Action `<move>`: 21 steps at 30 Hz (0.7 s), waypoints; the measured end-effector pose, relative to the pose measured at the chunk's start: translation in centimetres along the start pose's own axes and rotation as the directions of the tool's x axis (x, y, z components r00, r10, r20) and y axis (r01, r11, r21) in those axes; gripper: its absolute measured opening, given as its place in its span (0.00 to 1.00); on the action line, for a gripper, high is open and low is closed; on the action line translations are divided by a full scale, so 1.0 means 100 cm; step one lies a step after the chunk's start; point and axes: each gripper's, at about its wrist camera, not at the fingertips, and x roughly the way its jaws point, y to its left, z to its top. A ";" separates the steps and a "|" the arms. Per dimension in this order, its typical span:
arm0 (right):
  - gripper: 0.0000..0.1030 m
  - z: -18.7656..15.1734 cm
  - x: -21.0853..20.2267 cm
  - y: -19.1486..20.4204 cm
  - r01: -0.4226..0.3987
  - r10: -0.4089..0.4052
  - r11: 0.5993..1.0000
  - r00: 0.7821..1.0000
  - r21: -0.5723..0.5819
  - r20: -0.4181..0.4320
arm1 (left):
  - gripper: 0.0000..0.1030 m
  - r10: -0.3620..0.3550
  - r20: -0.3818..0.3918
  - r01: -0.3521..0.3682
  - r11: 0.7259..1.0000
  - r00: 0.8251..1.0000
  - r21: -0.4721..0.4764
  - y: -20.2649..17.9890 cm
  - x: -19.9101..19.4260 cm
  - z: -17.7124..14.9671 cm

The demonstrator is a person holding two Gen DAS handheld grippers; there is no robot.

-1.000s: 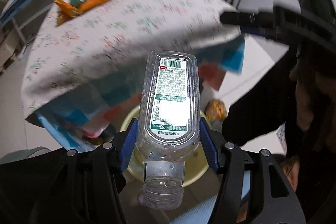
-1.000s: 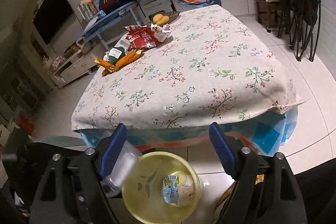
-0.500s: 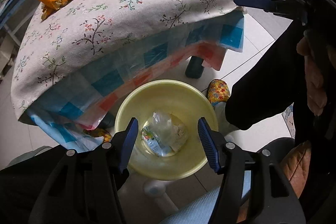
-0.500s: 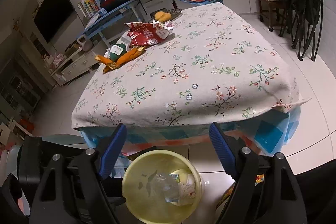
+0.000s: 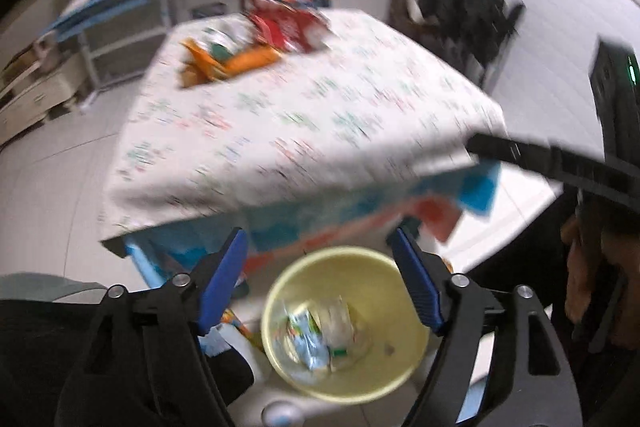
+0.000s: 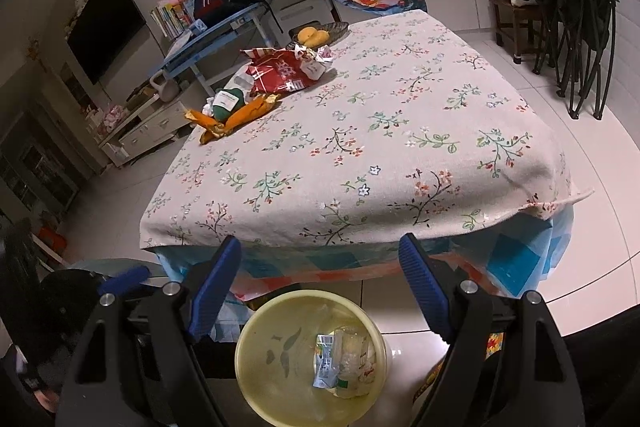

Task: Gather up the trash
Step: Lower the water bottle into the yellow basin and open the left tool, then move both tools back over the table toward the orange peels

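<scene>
A yellow bin stands on the floor by the table's near edge, with a clear plastic bottle and wrappers inside. My left gripper hovers over it, its jaws opening and nothing between them. My right gripper is open and empty above the same bin. On the far left of the flowered tablecloth lie a red snack bag, an orange wrapper and a green container.
A dish of yellow fruit sits at the table's far edge. Folded black chairs stand right. A blue desk and TV are at the left. A person's dark sleeve is on the right in the left wrist view.
The left gripper let the clear bottle fall into the yellow bin, then rose and tilted up with its jaws spreading wider. The right gripper kept still.
</scene>
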 end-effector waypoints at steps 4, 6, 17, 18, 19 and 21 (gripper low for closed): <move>0.76 0.001 -0.002 0.002 -0.016 0.016 1.000 1.000 -0.005 0.009 | 0.75 0.047 0.066 -0.045 0.998 0.997 -0.036 0.008 -0.008 0.006; 0.76 0.001 -0.003 0.004 -0.022 0.022 1.000 1.000 -0.010 0.019 | 0.76 0.069 0.098 -0.065 0.997 0.993 -0.053 0.011 -0.013 0.009; 0.79 0.002 -0.001 0.021 -0.019 0.021 0.998 0.999 -0.058 0.036 | 0.81 0.123 0.147 -0.107 0.988 0.982 -0.113 0.020 -0.020 0.013; 0.79 0.002 -0.001 0.021 -0.020 0.022 0.998 0.999 -0.058 0.037 | 0.81 0.126 0.151 -0.110 0.988 0.981 -0.113 0.020 -0.020 0.014; 0.79 0.002 -0.001 0.021 -0.021 0.023 0.998 0.999 -0.056 0.038 | 0.81 0.129 0.153 -0.113 0.987 0.980 -0.113 0.019 -0.020 0.014; 0.79 0.002 -0.001 0.023 -0.023 0.025 0.998 0.999 -0.054 0.040 | 0.81 0.133 0.156 -0.116 0.987 0.979 -0.113 0.019 -0.020 0.014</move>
